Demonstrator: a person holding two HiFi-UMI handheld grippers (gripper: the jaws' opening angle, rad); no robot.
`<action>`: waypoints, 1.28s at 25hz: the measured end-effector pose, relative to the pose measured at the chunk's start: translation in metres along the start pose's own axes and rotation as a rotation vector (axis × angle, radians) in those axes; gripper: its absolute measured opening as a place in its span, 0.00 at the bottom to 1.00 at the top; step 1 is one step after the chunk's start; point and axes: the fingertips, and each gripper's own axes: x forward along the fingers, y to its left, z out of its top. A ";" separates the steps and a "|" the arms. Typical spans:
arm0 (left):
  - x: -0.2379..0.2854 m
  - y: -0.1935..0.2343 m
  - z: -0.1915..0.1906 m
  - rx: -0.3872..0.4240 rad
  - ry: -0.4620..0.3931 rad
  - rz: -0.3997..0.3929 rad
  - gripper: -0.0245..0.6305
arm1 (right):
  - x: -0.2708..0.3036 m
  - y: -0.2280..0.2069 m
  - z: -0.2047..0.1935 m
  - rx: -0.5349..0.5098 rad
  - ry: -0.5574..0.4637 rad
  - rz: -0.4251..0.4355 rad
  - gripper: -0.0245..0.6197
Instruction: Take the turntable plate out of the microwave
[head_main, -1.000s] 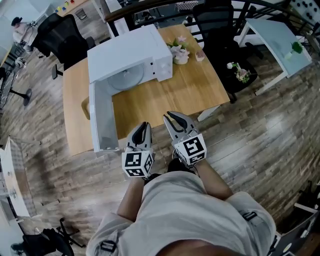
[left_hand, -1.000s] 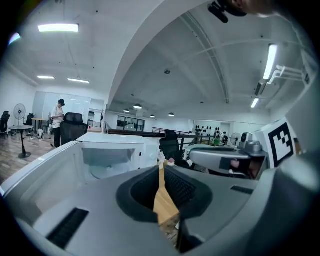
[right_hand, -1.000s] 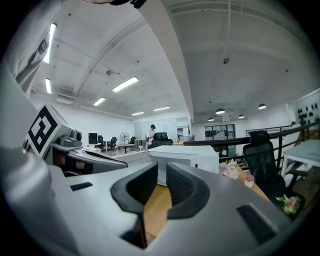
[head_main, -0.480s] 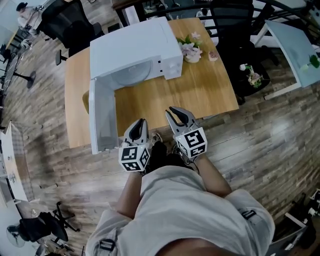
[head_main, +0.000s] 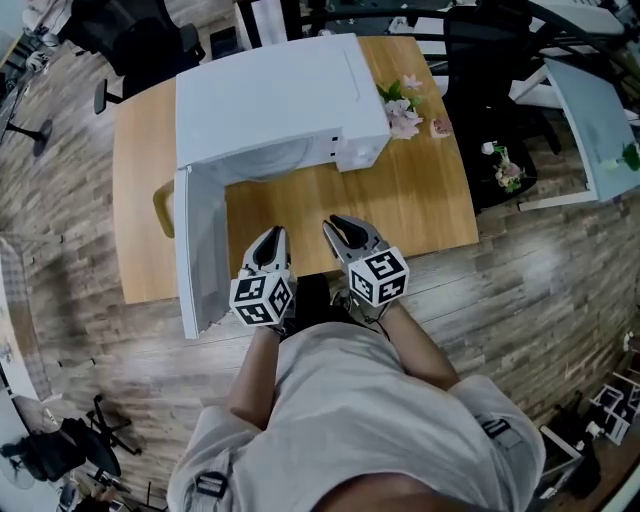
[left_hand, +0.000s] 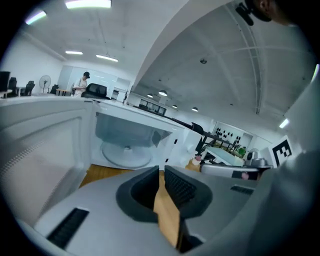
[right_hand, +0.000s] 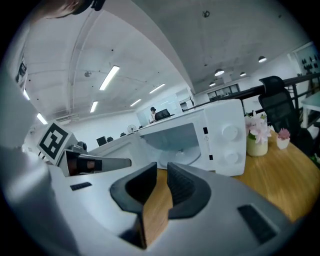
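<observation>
Looking down from my head, I am holding both grippers over the near edge of the table, short of the microwave. Its door is hanging wide open on my left, so the opening step is looking done. The plate is showing only as a pale curve inside the cavity; nothing is touching it, and reaching in, lifting it and bringing it out are all left to do. The left gripper is pointing at the open mouth beside the door, and the right gripper is sitting just beside it, aiming the same way. Flowers are standing near the microwave's right corner, clear of my path.

Through the left gripper view, my jaws are standing almost together, a thin slit with only table wood showing through it. The left gripper is carrying nothing. Beyond it the plate is lying flat on the cavity floor, face up and about centred. It is round, so I am judging that it has no long axis; its rim is facing me all the way round.

Through the right gripper view, the jaws are standing a little wider than the left pair, and the right gripper is also carrying nothing. The plate is lying level inside, partly hidden by the microwave's front frame, with the flowers off to the right.
</observation>
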 end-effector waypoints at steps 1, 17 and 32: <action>0.009 0.007 -0.001 -0.037 0.008 -0.010 0.11 | 0.009 -0.003 0.002 0.018 0.006 0.002 0.15; 0.101 0.095 -0.008 -0.351 0.086 -0.019 0.11 | 0.133 -0.038 -0.015 0.357 0.123 -0.027 0.16; 0.137 0.146 -0.016 -0.555 0.049 0.150 0.15 | 0.198 -0.072 -0.056 0.727 0.173 -0.008 0.23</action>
